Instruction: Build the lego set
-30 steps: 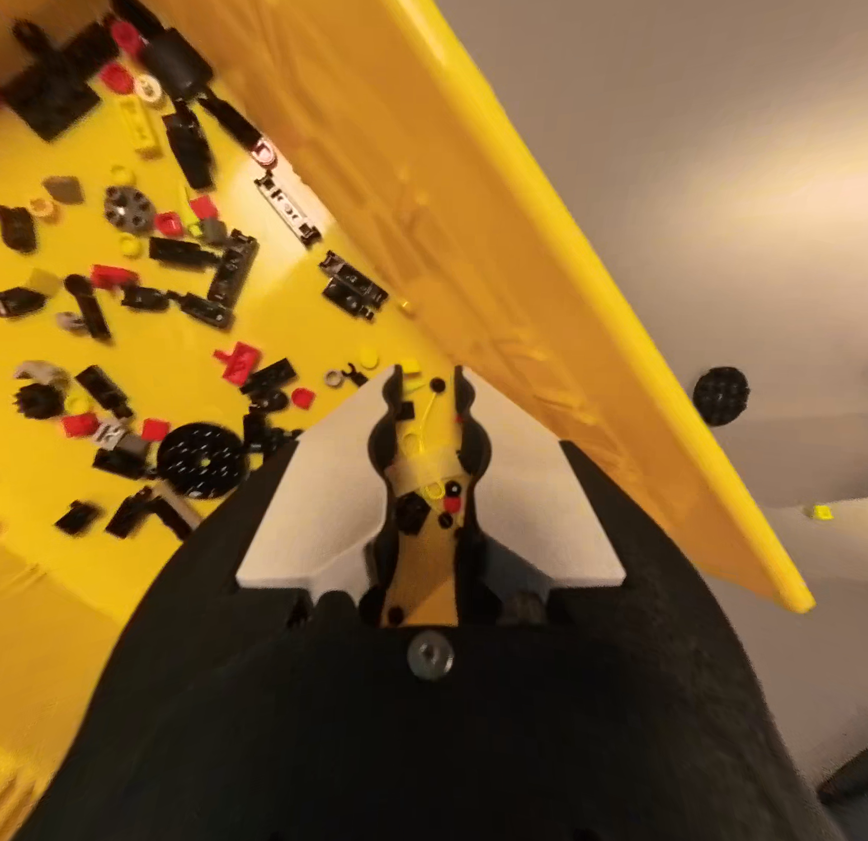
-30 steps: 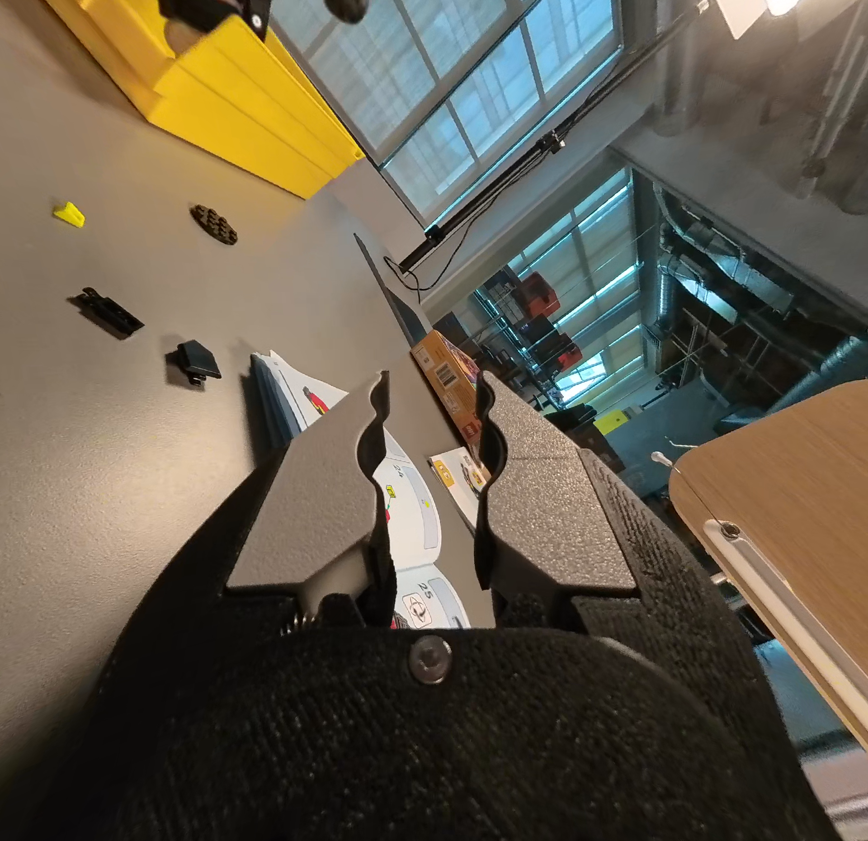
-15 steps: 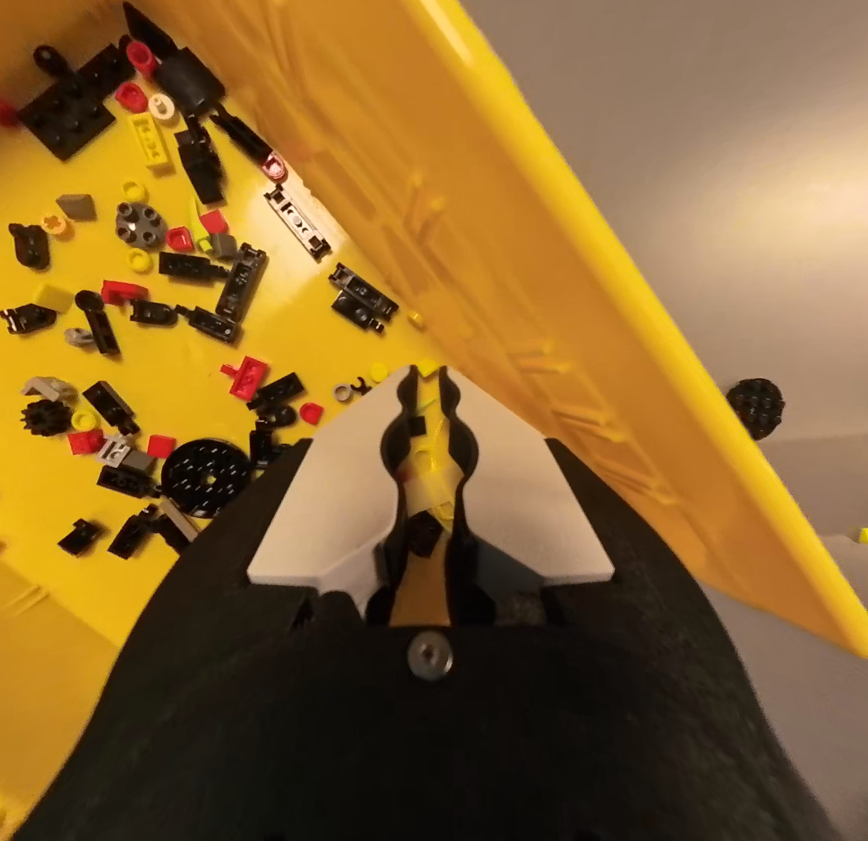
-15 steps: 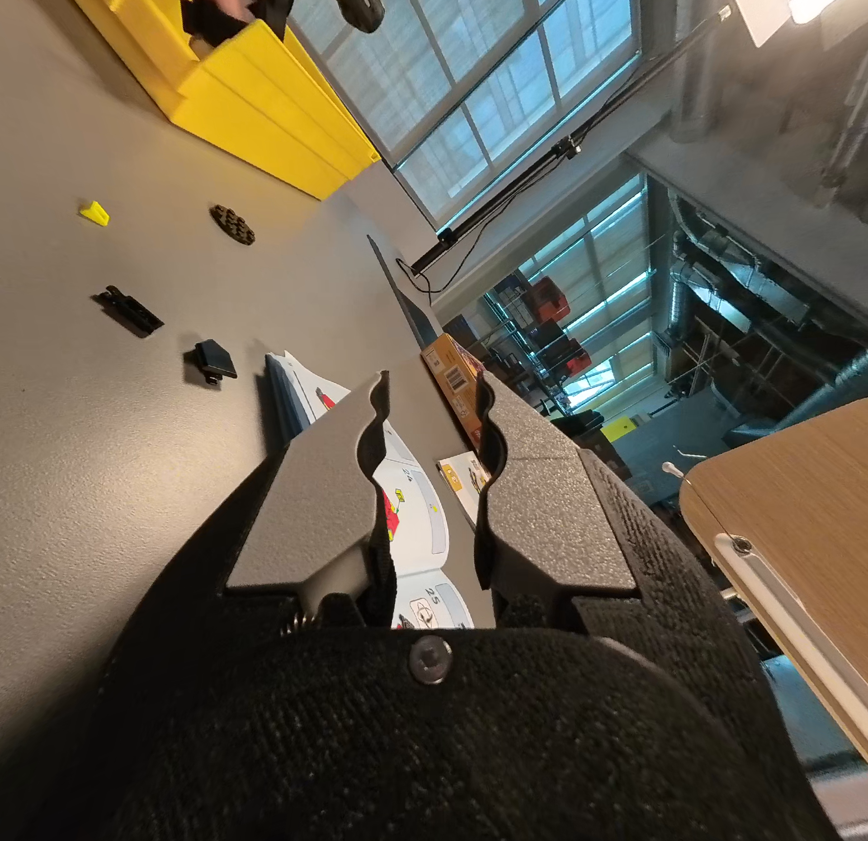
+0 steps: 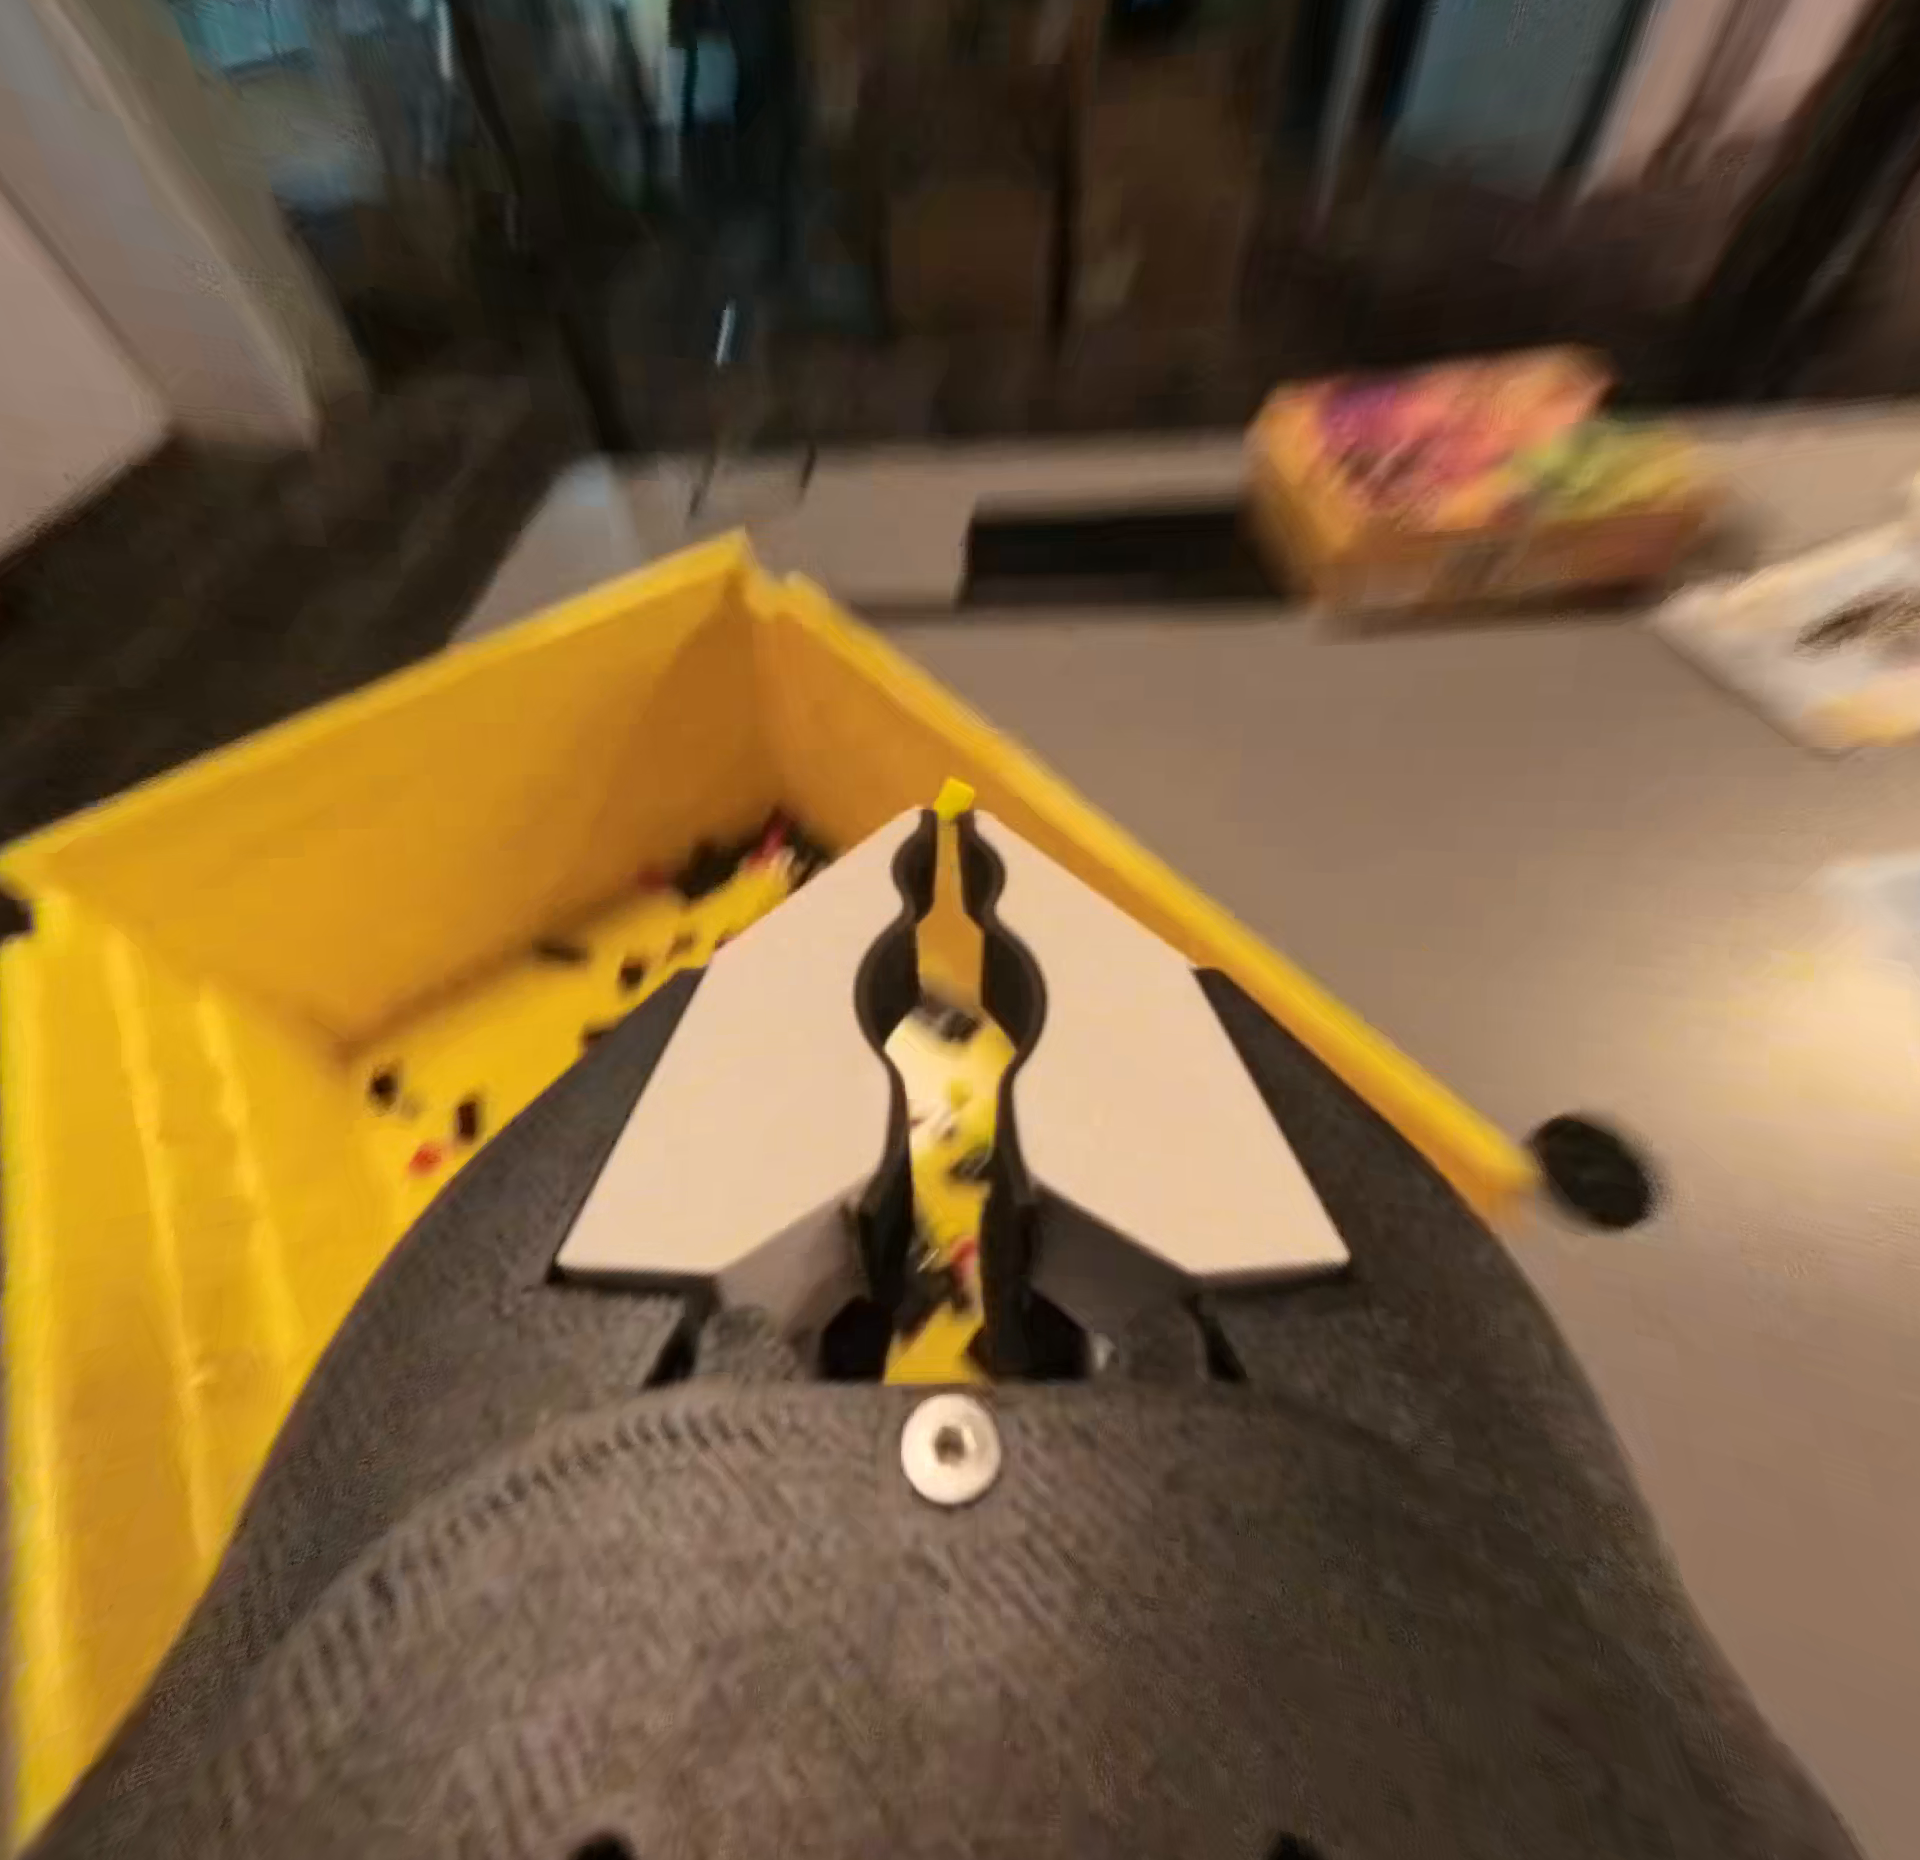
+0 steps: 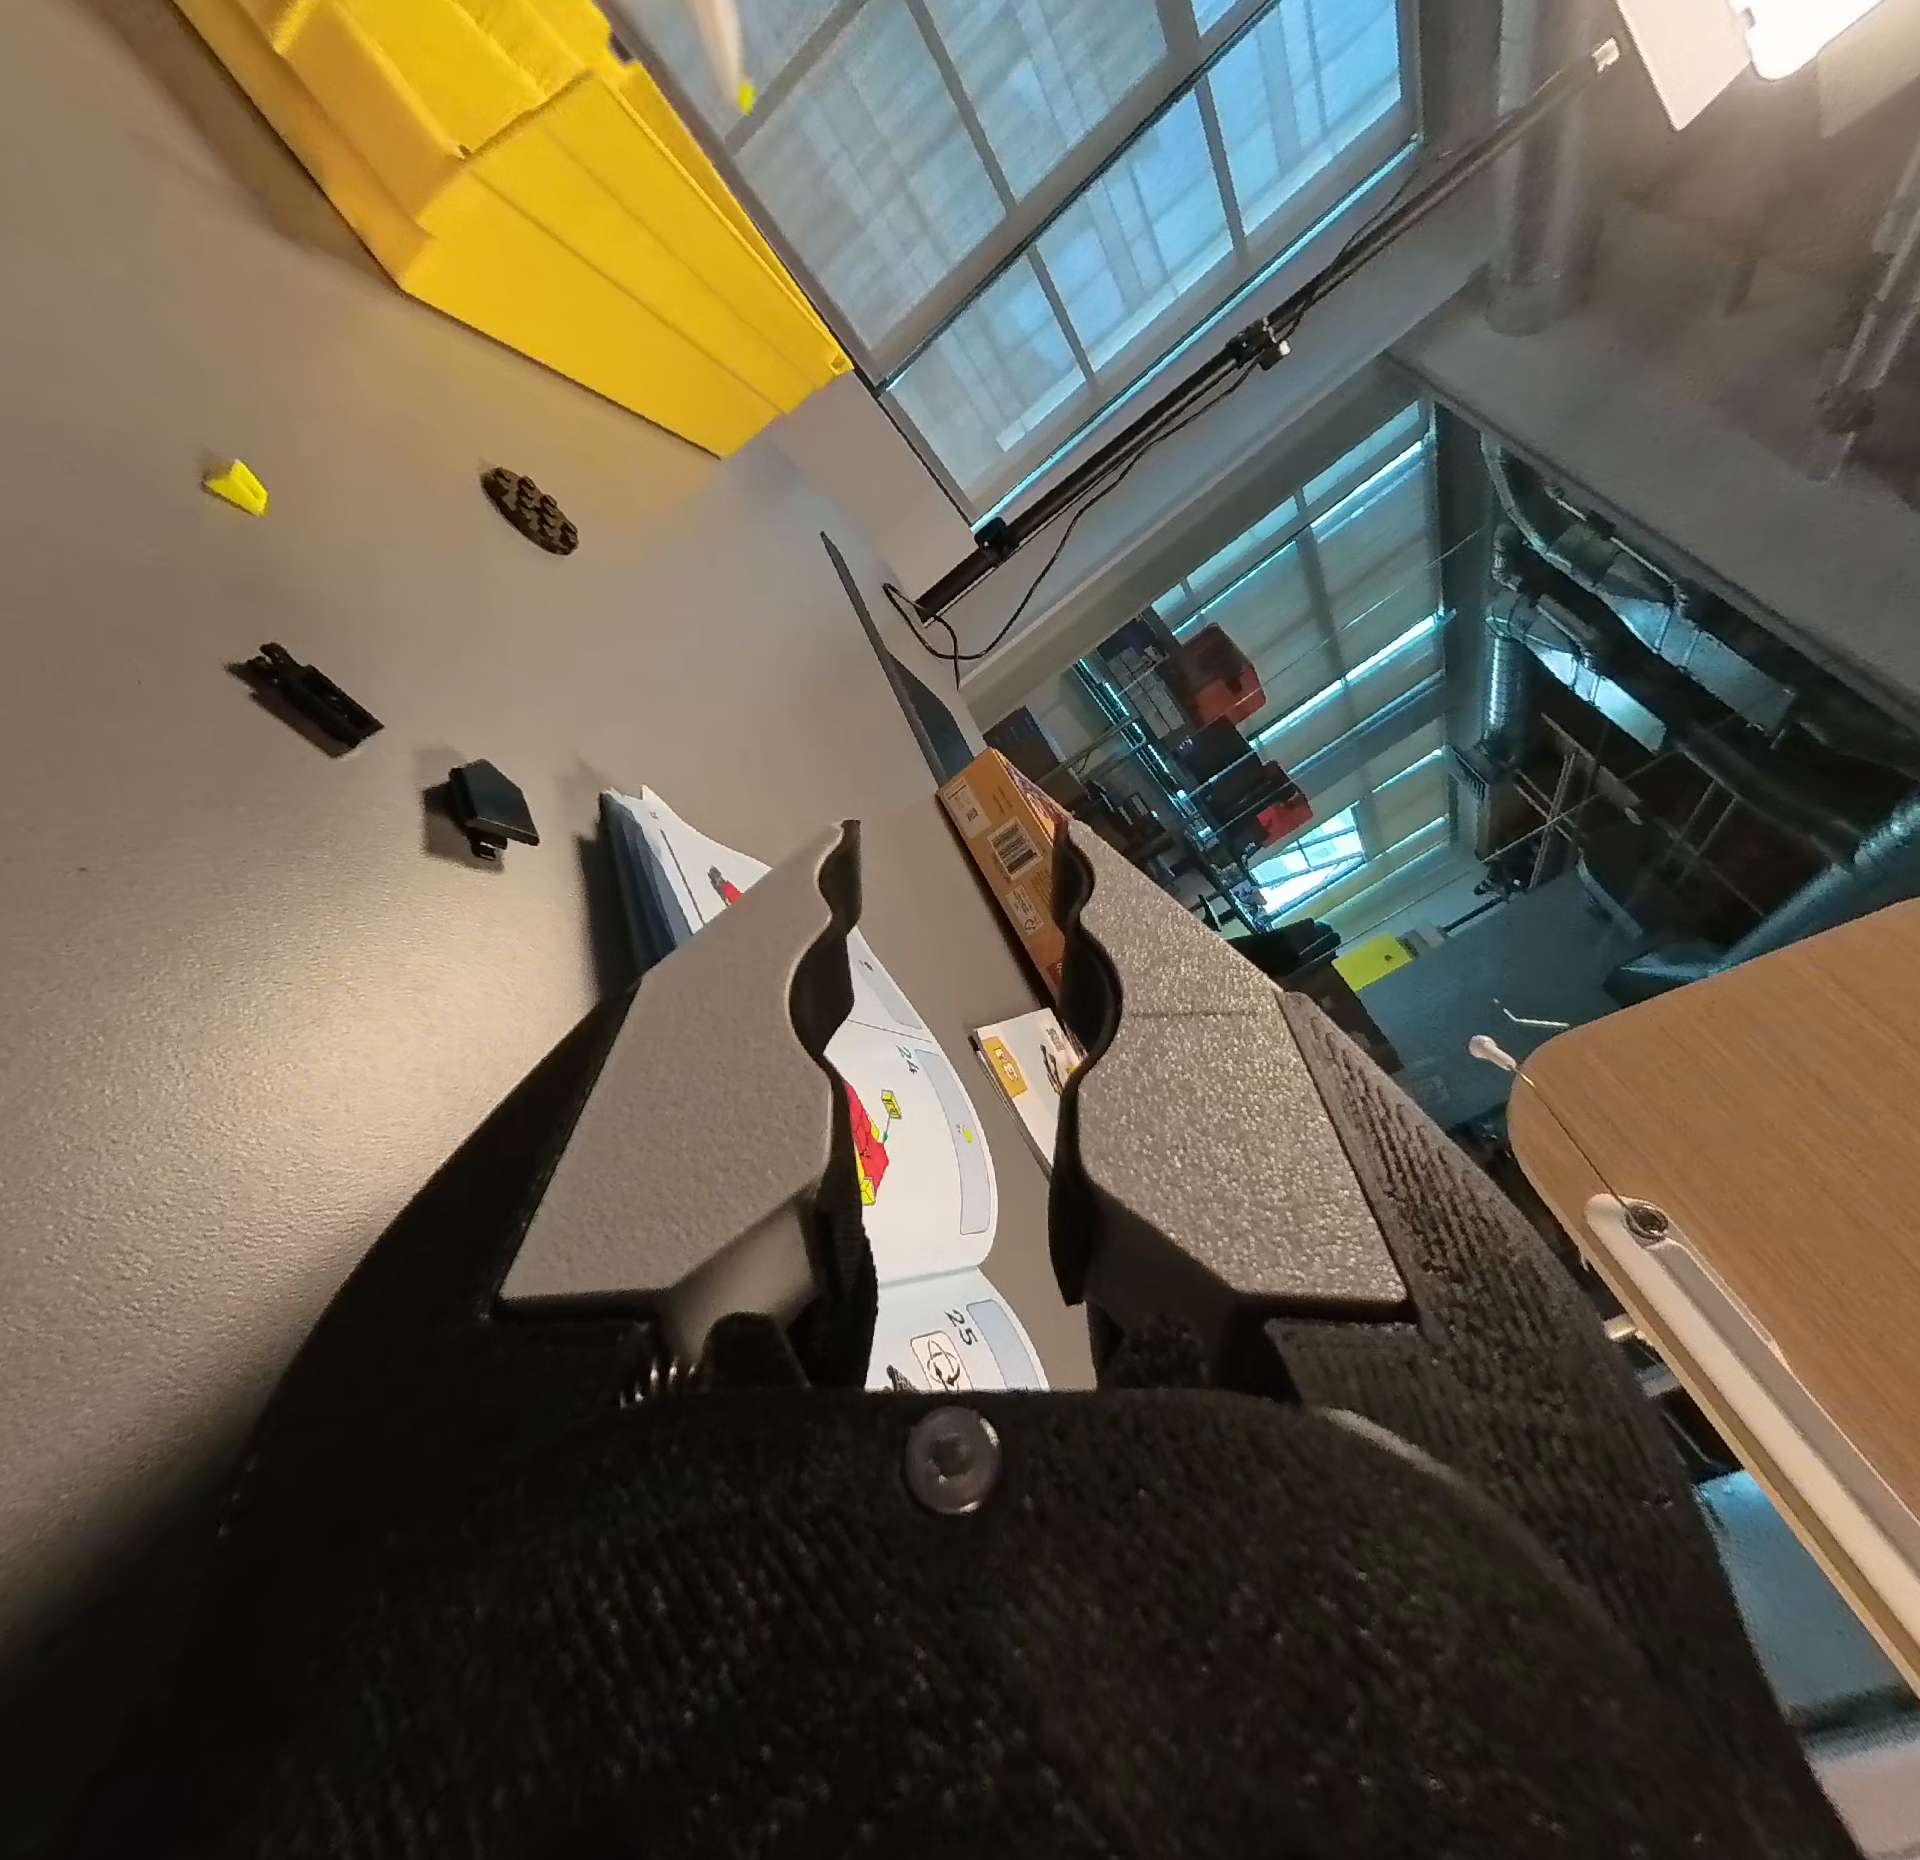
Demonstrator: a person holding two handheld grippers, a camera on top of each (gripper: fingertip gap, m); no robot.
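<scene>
In the blurred left wrist view, my left gripper [image 5: 951, 818] is shut on a small yellow lego piece [image 5: 953, 796] that sticks out at the fingertips. It is held above the yellow bin [image 5: 468, 844], which holds several loose black, red and yellow pieces [image 5: 644, 958]. My right gripper [image 6: 961, 834] is open and empty, tilted over the open instruction booklet [image 6: 914, 1114]. On the grey table lie a yellow wedge [image 6: 237, 485], a black round plate [image 6: 530, 511], a black hinge plate [image 6: 312, 709] and a black slope piece [image 6: 488, 797].
The black round plate also lies by the bin's near corner in the left wrist view [image 5: 1590, 1187]. A lego box [image 6: 1003, 834] and the bin [image 6: 582, 210] stand beyond the booklet. A wooden tabletop [image 6: 1745, 1135] is at the right. The box [image 5: 1455, 491] shows blurred at the far right.
My left gripper has shut on a small yellow piece and swung up out of the bin, from looking down to looking across the table. The right gripper has shifted only slightly.
</scene>
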